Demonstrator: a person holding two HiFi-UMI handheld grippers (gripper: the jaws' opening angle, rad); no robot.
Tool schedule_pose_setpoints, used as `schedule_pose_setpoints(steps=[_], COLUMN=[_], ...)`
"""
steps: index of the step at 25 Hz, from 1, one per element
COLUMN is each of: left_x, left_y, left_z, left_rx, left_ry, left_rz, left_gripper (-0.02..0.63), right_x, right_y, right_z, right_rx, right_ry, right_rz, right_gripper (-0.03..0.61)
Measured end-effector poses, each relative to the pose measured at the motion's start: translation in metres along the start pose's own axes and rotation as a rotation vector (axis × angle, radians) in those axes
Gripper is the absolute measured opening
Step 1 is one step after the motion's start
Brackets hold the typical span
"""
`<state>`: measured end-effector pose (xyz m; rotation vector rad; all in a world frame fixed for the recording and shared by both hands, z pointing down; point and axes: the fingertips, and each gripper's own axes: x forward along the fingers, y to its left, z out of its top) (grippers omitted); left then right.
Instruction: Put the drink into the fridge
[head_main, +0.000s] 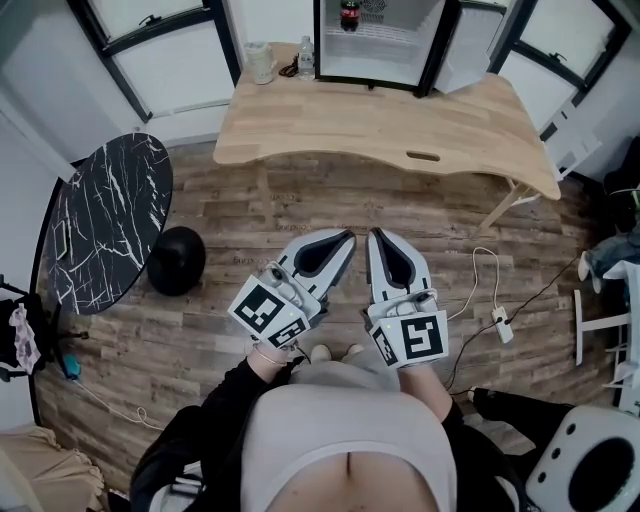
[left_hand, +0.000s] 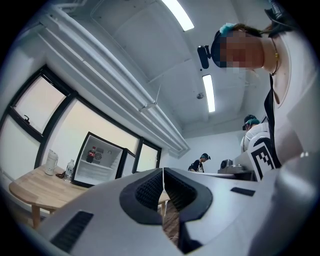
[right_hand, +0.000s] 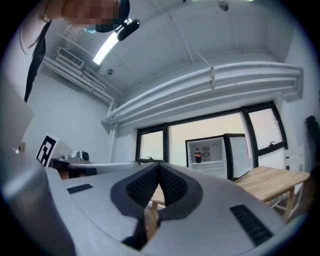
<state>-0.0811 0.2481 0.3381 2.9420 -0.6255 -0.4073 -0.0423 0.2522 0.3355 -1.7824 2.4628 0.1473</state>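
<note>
as we face the worktop (head_main: 400, 125), our left gripper (head_main: 343, 240) and right gripper (head_main: 376, 238) are closed, empty. the drink (head_main: 349, 15) stands upright inside the open fridge (head_main: 318, 40), well ahead of both.

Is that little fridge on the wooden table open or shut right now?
Open. The fridge has its door swung aside, so its white inside and a dark drink bottle standing there are visible.
</note>
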Motion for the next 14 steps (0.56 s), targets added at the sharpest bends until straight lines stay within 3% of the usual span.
schedule_pose_setpoints(steps=[14], left_x=[-0.009], left_y=[0.001], left_z=[0.004], left_rx=[0.005], left_ry=[-0.006], left_rz=[0.004], left_gripper=[0.011], right_x=[0.0], right_y=[0.01], right_z=[0.001], right_rx=[-0.01], right_ry=[-0.002], right_rz=[0.007], right_gripper=[0.028])
